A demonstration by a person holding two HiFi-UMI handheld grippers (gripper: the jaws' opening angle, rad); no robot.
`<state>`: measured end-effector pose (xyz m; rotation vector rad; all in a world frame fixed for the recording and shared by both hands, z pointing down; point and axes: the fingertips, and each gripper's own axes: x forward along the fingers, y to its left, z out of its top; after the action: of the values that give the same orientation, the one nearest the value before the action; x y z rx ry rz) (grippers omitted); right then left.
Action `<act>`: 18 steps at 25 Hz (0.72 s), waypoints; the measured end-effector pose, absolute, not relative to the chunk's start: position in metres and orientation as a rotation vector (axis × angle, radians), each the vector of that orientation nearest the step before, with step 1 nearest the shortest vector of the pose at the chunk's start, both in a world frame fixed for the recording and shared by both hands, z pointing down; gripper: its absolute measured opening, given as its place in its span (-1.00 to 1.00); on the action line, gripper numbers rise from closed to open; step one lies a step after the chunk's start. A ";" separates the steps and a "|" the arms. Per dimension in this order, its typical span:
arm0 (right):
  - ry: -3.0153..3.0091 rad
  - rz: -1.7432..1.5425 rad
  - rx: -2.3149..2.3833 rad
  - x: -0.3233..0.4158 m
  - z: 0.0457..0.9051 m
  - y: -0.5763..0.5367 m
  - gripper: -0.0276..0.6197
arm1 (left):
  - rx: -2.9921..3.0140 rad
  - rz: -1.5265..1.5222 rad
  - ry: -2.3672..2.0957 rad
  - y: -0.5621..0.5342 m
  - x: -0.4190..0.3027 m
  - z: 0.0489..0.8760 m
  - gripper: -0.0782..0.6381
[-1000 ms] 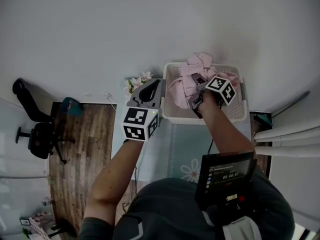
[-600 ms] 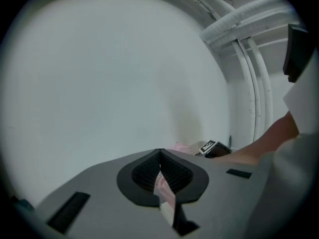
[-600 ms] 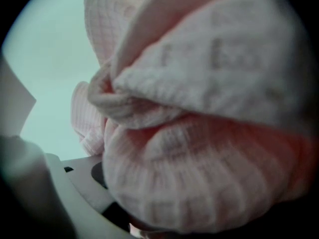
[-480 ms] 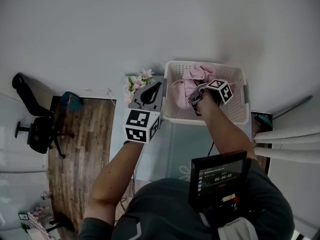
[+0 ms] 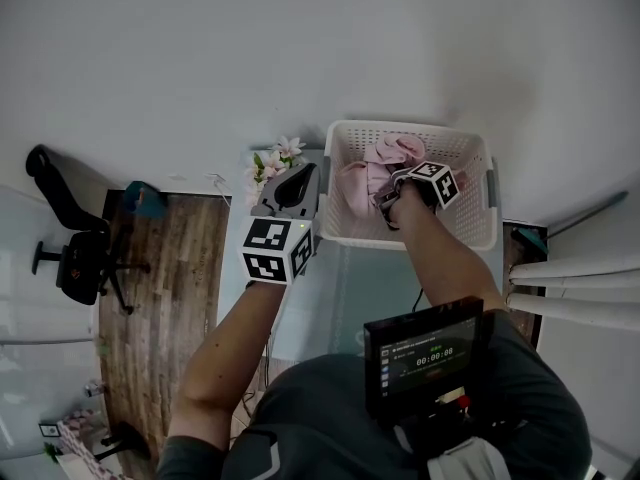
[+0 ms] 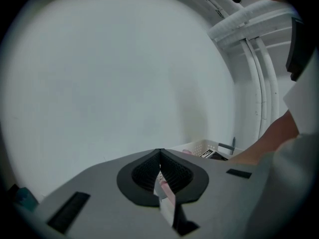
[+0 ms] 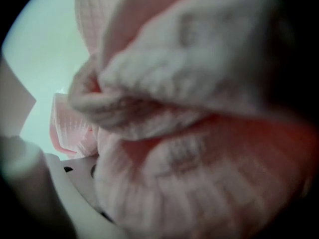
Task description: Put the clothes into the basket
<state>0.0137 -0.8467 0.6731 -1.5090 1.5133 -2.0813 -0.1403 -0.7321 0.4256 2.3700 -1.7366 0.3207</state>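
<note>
1. Nearest is the left gripper (image 5: pixel 305 173). It hovers beside the basket's left wall, above some flowers (image 5: pixel 272 161) at the table (image 5: pixel 345 288) edge. Its jaws are closed to a thin slit and hold no clothing. A pink-and-white sliver shows in the slit, and I cannot tell what it is.
2. Just beyond, the right gripper (image 5: pixel 392 200) is down inside the basket (image 5: pixel 455 233). Its jaws are spread wide around a thick bundle of pink clothes (image 5: pixel 385 158), which it appears to grip. The bundle lies within the basket walls, toward the left side.
3. The ribbed cloth bunches right against the jaws, so on release a fold could catch on a pad. It might then ride back up as the hand lifts. A loose end near the left rim could also slip over toward the flowers.
4. The head view alone shows where the bundle sits in the basket. The right gripper view shows only close cloth and a bit of perforated white wall, and the jaws themselves are buried. The left gripper view alone shows that gripper's jaws meeting.
</note>
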 end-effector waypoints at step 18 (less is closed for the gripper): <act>1.389 -2.161 -1.632 0.022 0.673 -0.828 0.36 | 2.354 0.324 -1.751 -0.706 -0.141 0.405 -0.76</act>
<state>0.0217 -0.8280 0.6727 -1.6319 1.3892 -2.1610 -0.1406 -0.7058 0.4052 2.3542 -1.7510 0.3241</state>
